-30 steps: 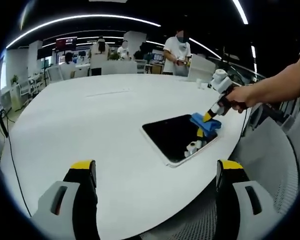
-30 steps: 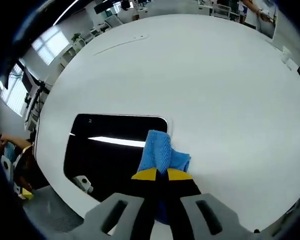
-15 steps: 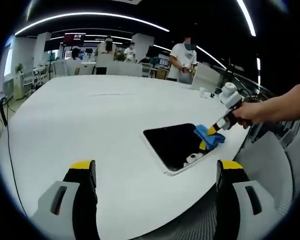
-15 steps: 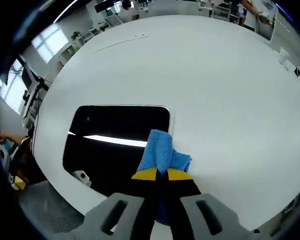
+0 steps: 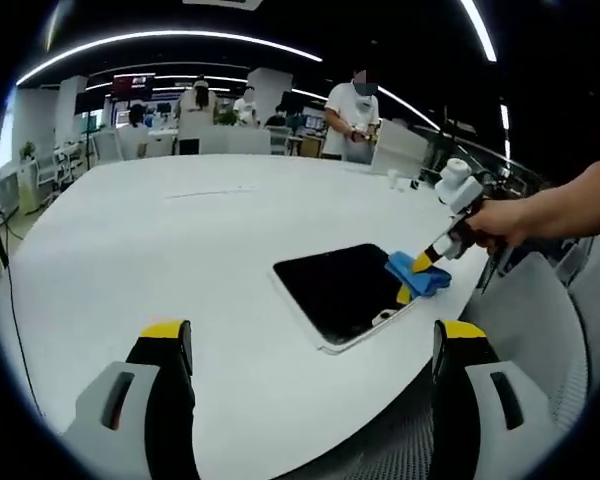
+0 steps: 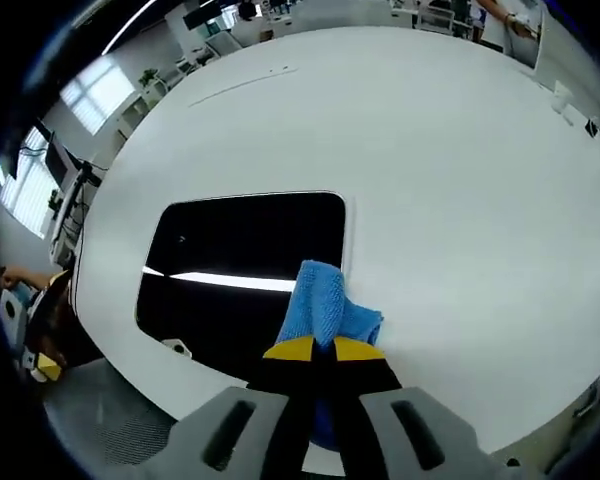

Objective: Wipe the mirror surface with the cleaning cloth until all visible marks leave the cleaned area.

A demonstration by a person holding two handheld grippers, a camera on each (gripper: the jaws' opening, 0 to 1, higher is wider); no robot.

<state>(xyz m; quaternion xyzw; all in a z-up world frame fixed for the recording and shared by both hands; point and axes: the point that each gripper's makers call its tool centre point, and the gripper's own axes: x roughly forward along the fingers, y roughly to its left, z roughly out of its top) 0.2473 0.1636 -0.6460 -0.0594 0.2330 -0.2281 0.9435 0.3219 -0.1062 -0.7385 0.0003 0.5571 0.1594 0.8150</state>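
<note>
1. Right hand-held gripper (image 6: 315, 350) clenched on the blue cleaning cloth (image 6: 321, 305), yellow-tipped jaws pressed together with the cloth bunched between them
2. In the left gripper view, same right hand-held gripper (image 5: 424, 262) reaching in from the right side, angled down toward the tabletop, gripped by a person's hand (image 5: 493, 222) with the bare forearm stretching back toward the frame edge
3. Cleaning cloth (image 5: 417, 274) pressed onto the mirror (image 5: 338, 288) at its edge nearest the right hand, partly overhanging onto the white tabletop (image 5: 180, 250)
4. In the right gripper view, cloth sitting at the near right part of the mirror (image 6: 245, 280), covering part of its right-hand edge; dark glass reflecting a bright strip of ceiling light
5. Left hand-held gripper (image 5: 310, 345) released, jaws wide apart with nothing between them, hovering above the near tabletop edge, well apart from the mirror
6. Mirror lying flat near the tabletop edge on the person's side, one long side close to that rim
7. Broad bare stretch of tabletop (image 6: 460, 180) beyond and beside the mirror, open on the far sides
8. People standing in the office background beyond the far tabletop edge
</note>
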